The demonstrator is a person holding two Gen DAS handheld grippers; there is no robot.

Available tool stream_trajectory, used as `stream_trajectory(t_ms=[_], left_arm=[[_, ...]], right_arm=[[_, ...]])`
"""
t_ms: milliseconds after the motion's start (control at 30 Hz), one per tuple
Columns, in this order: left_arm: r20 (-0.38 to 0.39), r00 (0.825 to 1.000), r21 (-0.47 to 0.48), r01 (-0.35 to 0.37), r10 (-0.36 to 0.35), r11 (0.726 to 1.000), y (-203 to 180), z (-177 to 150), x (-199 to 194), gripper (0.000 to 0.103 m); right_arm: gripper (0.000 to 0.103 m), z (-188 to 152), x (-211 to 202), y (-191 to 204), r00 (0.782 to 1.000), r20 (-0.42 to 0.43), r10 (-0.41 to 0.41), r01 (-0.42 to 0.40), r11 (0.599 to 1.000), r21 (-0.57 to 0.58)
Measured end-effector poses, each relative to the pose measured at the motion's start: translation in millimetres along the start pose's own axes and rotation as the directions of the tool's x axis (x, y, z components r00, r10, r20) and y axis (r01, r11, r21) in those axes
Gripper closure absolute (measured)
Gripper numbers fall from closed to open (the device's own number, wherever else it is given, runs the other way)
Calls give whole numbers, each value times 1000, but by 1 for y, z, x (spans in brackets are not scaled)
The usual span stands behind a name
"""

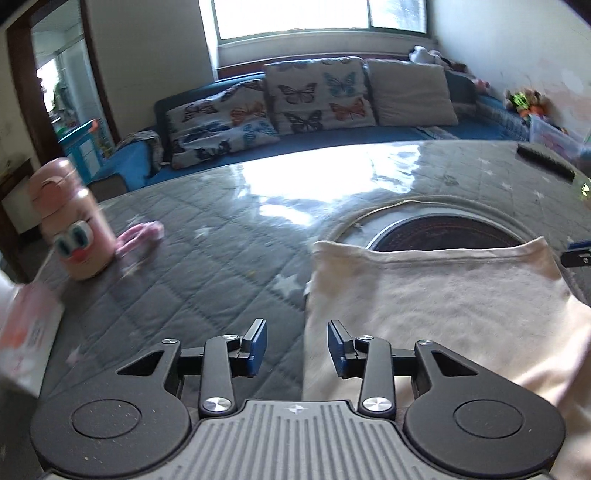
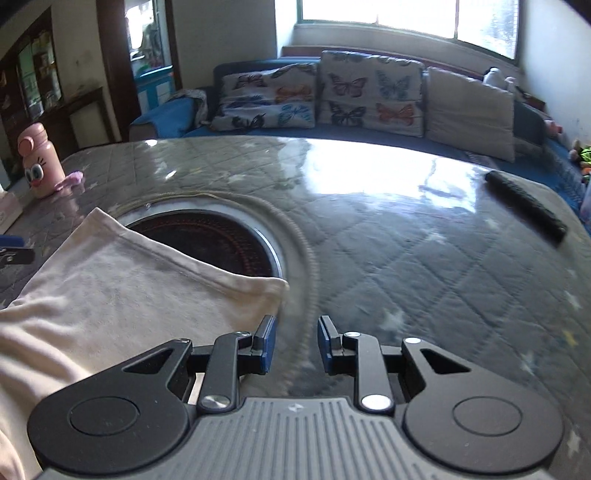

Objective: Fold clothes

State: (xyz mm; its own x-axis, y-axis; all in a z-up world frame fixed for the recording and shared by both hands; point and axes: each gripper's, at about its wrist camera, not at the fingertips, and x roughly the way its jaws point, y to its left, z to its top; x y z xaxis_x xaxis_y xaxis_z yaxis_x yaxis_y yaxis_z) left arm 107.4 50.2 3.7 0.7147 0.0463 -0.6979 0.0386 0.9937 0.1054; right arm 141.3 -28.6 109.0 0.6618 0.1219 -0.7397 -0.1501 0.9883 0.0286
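Nearest in each wrist view is a claw with its two blue-padded fingers spread apart and nothing between them: the left claw (image 1: pixel 297 347) hovers over the left edge of the garment, the right claw (image 2: pixel 296 343) just beside its right edge, over the quilted cover. One cream garment (image 1: pixel 424 306) lies flat on the bench (image 1: pixel 221 258), which is covered by a grey quilted cloth with pale stars under a glossy clear sheet; the garment's far edge overlaps one round dark inset (image 2: pixel 214 236) sunk in the middle of the bench, hiding its near part. Farther out on the left side stand one pink bottle (image 2: pixel 38 162) with a cartoon face and, just beside it, one small pink crumpled item (image 2: pixel 72 180). Toward the far right edge lies one long black bar-shaped object (image 2: pixel 524 205); what it is cannot be told. Beyond the bench runs one blue sofa (image 1: pixel 461 129) bearing three cushions, two with butterfly print (image 1: pixel 317 96) and one plain beige (image 1: pixel 410 92), under one bright window (image 1: pixel 317 16).
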Motion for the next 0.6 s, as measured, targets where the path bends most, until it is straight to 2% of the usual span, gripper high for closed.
stream_trajectory(t_ms=[367,400,433,500,533,600], left_arm=[[-10,999,10,39,-39,999,-9,21,45,65],[-10,999,13,44,-44,999,-10,21,46,67],[-9,999,16,49,-49,999,-11,21,48,74],[-8,998,23,60,-59,998,-13,21,50,82],[-7,998,27,65,-65,998,-14,21,52,91],[-4,997,32,72,-72,997,-15,22,53,94]], right_arm=[[80,9,26,5,999,-25,39,-40,999,-14],[84,9,27,5,999,-25,40,-41,999,-16],[94,10,27,5,999,-26,38,-39,999,-20],[96,12,28,8,999,-25,40,-41,998,-39],[97,13,28,10,999,-25,42,-43,998,-49],[98,16,28,12,999,-21,44,-45,997,-66]])
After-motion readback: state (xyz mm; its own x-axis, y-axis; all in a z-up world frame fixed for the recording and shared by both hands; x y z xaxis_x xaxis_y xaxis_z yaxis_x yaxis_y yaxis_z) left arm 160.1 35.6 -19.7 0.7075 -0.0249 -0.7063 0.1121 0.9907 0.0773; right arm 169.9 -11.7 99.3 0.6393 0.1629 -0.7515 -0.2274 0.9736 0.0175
